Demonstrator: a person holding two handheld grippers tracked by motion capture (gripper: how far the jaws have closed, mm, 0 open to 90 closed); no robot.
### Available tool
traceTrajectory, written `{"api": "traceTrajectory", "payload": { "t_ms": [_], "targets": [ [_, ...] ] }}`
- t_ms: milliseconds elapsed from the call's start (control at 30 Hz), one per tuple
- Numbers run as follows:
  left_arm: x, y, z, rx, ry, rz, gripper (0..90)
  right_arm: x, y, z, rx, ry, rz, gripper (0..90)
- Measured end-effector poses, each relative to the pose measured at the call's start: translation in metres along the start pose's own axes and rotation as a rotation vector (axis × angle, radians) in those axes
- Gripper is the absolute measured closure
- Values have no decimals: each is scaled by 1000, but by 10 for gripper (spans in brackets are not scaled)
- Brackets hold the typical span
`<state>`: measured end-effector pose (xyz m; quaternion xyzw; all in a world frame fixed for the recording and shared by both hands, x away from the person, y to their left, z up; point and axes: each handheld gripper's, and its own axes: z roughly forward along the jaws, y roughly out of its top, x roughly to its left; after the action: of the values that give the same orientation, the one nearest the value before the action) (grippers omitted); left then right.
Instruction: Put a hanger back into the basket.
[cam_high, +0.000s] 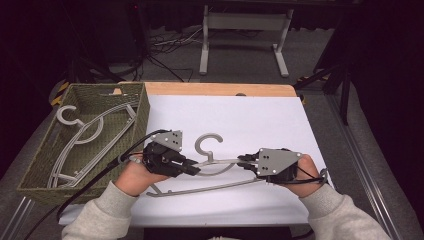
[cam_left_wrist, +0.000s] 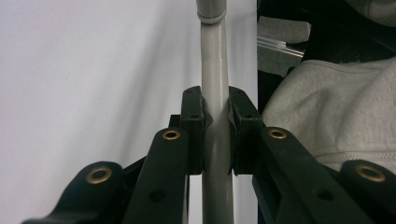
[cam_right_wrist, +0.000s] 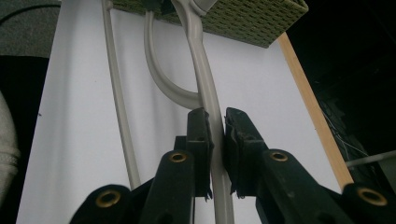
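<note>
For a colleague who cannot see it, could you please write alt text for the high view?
Two hand-held grippers clamp one grey hanger lying on a white table: the left gripper on its left shoulder, the right gripper on its right. A woven green basket at the left holds more grey hangers.

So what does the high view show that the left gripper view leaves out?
High view: the woven green basket holding other hangers, the hanger's hook, and the right gripper clamped on the hanger's other shoulder. Left gripper view: close up, the left gripper with its pads pressed tight on the bar. Both share the pale grey plastic hanger, the white table cover and a grey sleeve.
</note>
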<state>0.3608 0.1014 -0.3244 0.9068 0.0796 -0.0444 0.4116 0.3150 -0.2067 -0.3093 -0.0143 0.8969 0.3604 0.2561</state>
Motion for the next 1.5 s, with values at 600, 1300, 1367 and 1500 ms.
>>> {"api": "traceTrajectory", "payload": {
  "t_ms": [600,1300,1367,1500],
  "targets": [
    [-1,14,-40,-102,135,-30,800,-21,-21,-25,-228,-118,296,194],
    [-4,34,-83,-148,258,-57,799,-30,-79,-40,-309,-223,518,19],
    [-4,34,-88,-154,273,-64,799,-30,-82,-39,-298,-226,524,20],
    [-3,33,-98,-167,295,-85,799,-30,-87,-36,-272,-234,529,19]
  ]
}}
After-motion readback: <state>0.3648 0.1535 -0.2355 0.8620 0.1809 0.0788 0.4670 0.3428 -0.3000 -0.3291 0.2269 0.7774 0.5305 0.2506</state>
